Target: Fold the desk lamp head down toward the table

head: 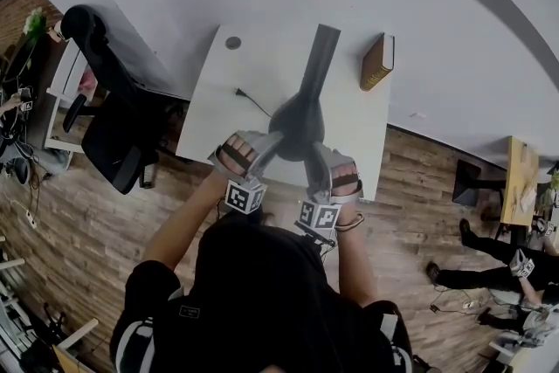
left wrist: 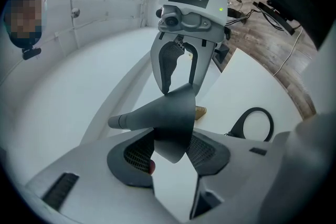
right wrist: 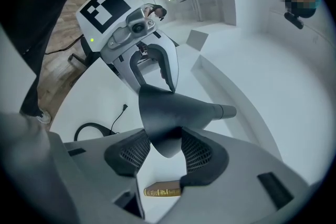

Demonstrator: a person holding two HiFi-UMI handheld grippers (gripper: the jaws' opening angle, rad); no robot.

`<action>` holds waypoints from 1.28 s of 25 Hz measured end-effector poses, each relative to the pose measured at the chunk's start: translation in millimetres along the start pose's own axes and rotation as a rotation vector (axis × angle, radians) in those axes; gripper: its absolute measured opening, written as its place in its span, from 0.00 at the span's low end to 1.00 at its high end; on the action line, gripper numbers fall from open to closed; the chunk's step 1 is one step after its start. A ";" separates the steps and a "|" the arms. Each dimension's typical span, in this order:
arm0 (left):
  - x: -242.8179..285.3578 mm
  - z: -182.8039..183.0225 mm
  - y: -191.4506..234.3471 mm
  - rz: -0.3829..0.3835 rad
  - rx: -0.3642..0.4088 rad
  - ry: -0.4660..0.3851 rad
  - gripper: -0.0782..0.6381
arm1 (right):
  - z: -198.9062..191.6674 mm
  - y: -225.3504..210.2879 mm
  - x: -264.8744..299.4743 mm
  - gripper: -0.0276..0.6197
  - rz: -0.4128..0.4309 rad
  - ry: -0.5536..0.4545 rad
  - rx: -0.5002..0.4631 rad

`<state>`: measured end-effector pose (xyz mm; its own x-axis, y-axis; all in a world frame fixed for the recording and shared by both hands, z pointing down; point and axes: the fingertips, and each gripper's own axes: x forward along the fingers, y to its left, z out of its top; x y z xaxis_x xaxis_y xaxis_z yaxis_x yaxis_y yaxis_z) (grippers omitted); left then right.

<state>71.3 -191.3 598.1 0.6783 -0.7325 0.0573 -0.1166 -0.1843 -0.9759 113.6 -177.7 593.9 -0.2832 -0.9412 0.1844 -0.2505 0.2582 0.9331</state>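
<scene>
Left gripper (left wrist: 170, 152): its two jaws are closed on the rim of the dark cone-shaped lamp head (left wrist: 168, 118), with both ribbed pads against the shade. Right gripper (right wrist: 168, 152): likewise clamped on the lamp head (right wrist: 168, 113) from the opposite side, so each gripper view shows the other gripper just beyond the cone. In the head view the left gripper (head: 272, 142) and right gripper (head: 320, 160) flank the lamp head (head: 297, 120), which sits between them over the near part of the white table (head: 229, 105). The lamp arm (head: 317, 61) runs from the head toward the table's far edge. Count – two grippers, one lamp, one brown book (head: 377, 61) at the table's far right, one black cable (head: 253, 103) left of the lamp head, one round port (head: 233, 42) at the far left corner. One black office chair (head: 109, 100) stands on the wood floor left of the table.
</scene>
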 end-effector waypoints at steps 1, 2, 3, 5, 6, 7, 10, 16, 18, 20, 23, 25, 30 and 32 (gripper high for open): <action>1.1 -1.0 -2.2 0.007 0.003 0.002 0.38 | -1.2 1.7 1.4 0.34 -0.003 0.001 -0.005; 2.6 -1.7 -3.2 0.013 0.004 0.004 0.38 | -2.4 3.0 2.8 0.35 -0.006 0.002 -0.010; 4.3 -2.4 -3.5 0.018 0.004 0.007 0.38 | -3.6 3.9 4.3 0.35 -0.009 0.003 -0.015; 7.8 -4.3 -5.1 0.024 0.009 0.015 0.39 | -6.2 5.5 7.3 0.35 -0.012 0.006 -0.023; 9.2 -5.3 -5.5 0.029 0.011 0.018 0.39 | -7.3 6.3 8.8 0.36 -0.012 0.008 -0.026; 10.3 -6.1 -6.0 0.034 0.012 0.020 0.39 | -8.1 7.2 10.0 0.36 -0.012 0.009 -0.029; 12.5 -7.8 -9.5 0.043 0.013 0.026 0.39 | -10.2 10.2 12.1 0.36 -0.012 0.010 -0.035; 19.2 -10.9 -13.3 0.058 0.019 0.041 0.39 | -15.8 13.6 17.9 0.37 -0.012 0.020 -0.043; 20.5 -11.2 -14.5 0.060 0.021 0.042 0.39 | -16.5 14.2 18.9 0.37 -0.012 0.020 -0.047; 21.7 -11.4 -15.9 0.061 0.020 0.041 0.39 | -17.4 14.5 19.6 0.37 -0.012 0.020 -0.049; 21.4 -12.3 -17.8 0.063 0.016 0.043 0.39 | -17.0 14.4 19.7 0.37 -0.013 0.020 -0.049; 21.0 -12.7 -18.6 0.063 0.013 0.046 0.40 | -16.6 14.7 19.7 0.38 -0.008 0.024 -0.044; 21.3 -11.9 -19.5 0.050 -0.020 0.050 0.42 | -16.6 16.2 20.4 0.39 0.007 0.033 -0.040; 21.2 -11.1 -21.4 0.034 -0.032 0.055 0.44 | -16.5 17.0 19.9 0.40 0.021 0.040 -0.024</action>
<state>80.2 -210.1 622.5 0.6332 -0.7731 0.0369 -0.1623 -0.1792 -0.9703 119.0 -195.6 618.6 -0.2510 -0.9436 0.2159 -0.2220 0.2732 0.9360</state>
